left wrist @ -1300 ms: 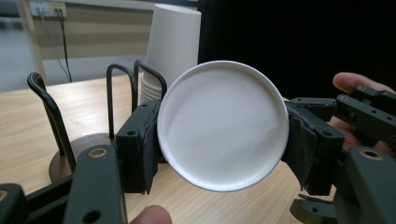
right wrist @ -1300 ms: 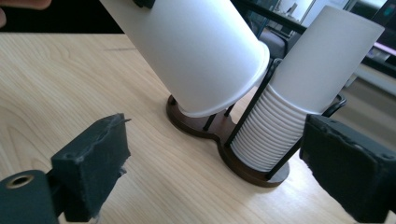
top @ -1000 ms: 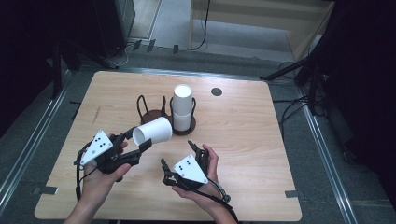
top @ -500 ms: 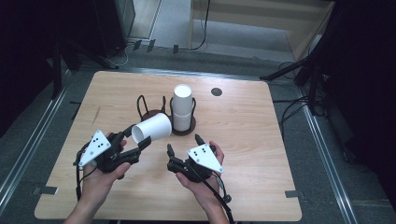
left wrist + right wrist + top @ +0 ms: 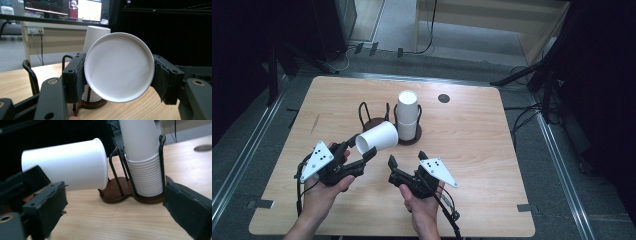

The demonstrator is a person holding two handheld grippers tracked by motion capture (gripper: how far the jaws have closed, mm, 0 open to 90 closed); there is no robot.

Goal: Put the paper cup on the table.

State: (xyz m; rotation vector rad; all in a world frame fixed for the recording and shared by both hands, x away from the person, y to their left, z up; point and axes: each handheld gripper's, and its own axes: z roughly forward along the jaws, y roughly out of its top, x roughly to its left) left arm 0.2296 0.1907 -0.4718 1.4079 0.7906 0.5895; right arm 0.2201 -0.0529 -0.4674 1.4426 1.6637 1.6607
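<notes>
My left gripper point(image 5: 361, 148) is shut on the closed bottom end of a white paper cup point(image 5: 377, 136), which lies sideways above the table with its mouth towards the cup holder. In the left gripper view the cup's round bottom point(image 5: 119, 67) sits squeezed between both pads. My right gripper point(image 5: 407, 159) is at the front middle, just right of the cup and apart from it. Its jaws have just been opening and stand open with nothing between them. In the right gripper view the cup point(image 5: 67, 165) hangs ahead on the left.
A dark two-slot wire cup holder point(image 5: 373, 120) stands mid-table. Its right slot holds a tall stack of white cups point(image 5: 407, 116); the left slot has none. A round cable hole point(image 5: 443, 98) lies behind it. The wooden table point(image 5: 492, 165) has bare room at the right.
My right gripper has turned and shifted slightly left towards the held cup, its jaws narrowing, then widening again. The left gripper and its cup have stayed put.
</notes>
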